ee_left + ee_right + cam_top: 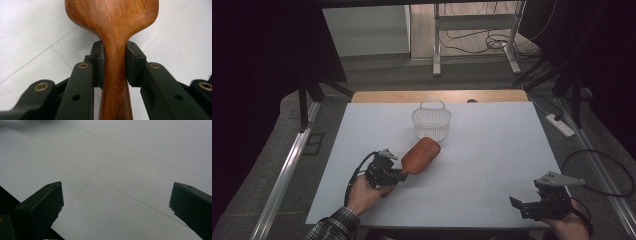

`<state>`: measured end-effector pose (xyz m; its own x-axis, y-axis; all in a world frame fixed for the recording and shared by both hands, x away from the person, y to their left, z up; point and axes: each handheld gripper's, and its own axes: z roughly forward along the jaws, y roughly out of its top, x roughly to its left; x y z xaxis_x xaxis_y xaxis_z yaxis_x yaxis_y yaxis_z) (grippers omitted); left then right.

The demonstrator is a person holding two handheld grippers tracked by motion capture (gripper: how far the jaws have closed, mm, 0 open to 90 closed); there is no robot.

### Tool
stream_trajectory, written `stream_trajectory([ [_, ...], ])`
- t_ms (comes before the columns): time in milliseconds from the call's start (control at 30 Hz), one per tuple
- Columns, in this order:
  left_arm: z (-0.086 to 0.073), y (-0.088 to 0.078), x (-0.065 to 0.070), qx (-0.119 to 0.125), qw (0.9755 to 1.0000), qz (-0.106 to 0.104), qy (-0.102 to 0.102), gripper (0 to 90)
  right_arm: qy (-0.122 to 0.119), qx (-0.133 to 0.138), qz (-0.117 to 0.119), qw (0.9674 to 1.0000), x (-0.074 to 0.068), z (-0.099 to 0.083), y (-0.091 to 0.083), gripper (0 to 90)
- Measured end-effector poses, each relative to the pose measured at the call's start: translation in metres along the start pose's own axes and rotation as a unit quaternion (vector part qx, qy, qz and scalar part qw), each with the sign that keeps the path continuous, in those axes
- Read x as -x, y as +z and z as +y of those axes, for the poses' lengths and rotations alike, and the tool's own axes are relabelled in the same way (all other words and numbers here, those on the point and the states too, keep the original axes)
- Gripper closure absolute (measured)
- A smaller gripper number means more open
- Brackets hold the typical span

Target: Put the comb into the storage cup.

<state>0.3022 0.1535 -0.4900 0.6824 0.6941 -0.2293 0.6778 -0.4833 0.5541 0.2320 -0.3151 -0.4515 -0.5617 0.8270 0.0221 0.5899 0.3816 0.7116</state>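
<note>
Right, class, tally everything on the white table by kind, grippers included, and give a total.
Wooden hairbrush: 1, its handle clamped in the left gripper
White wire basket: 1
Grippers: 2, the left gripper and the right gripper, whose jaws stand open over the bare table
Total: 4

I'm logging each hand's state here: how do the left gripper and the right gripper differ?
The left gripper is shut on the wooden hairbrush at its narrow neck; the right gripper has wide open jaws with nothing between them. The left gripper sits mid-table, pointing toward the white wire basket; the right gripper waits at the table's near right corner. Both are black, two-jawed and hand-held.
</note>
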Motion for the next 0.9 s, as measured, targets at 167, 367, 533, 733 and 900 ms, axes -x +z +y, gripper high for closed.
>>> stream_trajectory([
  [167,0.002,-0.002,0.004,0.011,0.9999,-0.007,0.009,71.1,0.003,0.026,0.013,0.9996,-0.001,0.001,-0.002,0.0],
  [367,0.006,-0.004,0.006,0.021,0.9996,-0.013,0.015,71.1,-0.014,0.031,0.034,0.9988,-0.004,0.006,0.001,0.0],
  [533,0.007,-0.007,0.007,0.033,0.9991,-0.015,0.021,71.1,-0.028,0.042,0.053,0.9973,-0.009,0.015,0.003,0.0],
  [733,0.009,-0.008,0.008,0.041,0.9986,-0.025,0.025,71.1,-0.031,0.054,0.069,0.9957,-0.008,0.024,0.006,0.0],
  [900,0.011,-0.009,0.01,0.048,0.9979,-0.031,0.029,71.1,-0.032,0.072,0.088,0.993,-0.009,0.034,0.01,0.0],
])
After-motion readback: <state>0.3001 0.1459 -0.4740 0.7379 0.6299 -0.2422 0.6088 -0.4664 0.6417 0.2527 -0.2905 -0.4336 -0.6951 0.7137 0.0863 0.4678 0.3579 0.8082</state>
